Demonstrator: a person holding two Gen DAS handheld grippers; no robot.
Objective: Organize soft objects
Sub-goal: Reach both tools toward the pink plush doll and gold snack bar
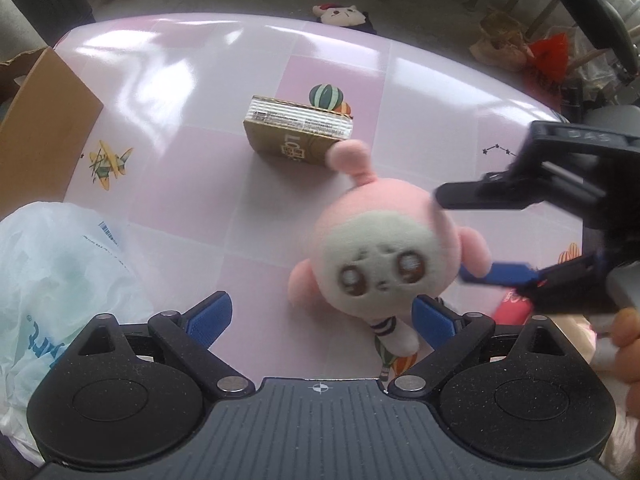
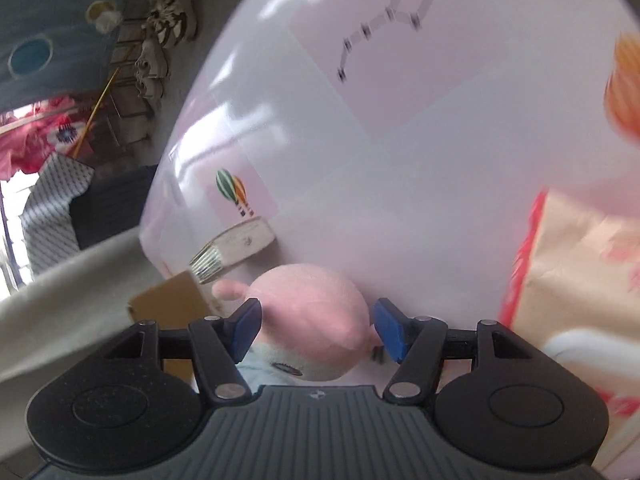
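right hand-held gripper (image 2: 316,330) wide apart | straddling pink plush (image 1: 390,258) | table (image 1: 200,80)

Pink plush (image 2: 310,316) between seemingly open tool (image 2: 318,330)

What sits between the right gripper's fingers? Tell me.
The pink plush toy's head sits between the right gripper's open fingers, seen in the right wrist view.

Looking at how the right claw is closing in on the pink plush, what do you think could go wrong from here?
1. The right claw is open around the pink plush head; the round head may slip out as it closes.
2. The small cardboard box sits close behind the plush; a push could knock it.
3. The left claw is open near the plush body and could get in the way.
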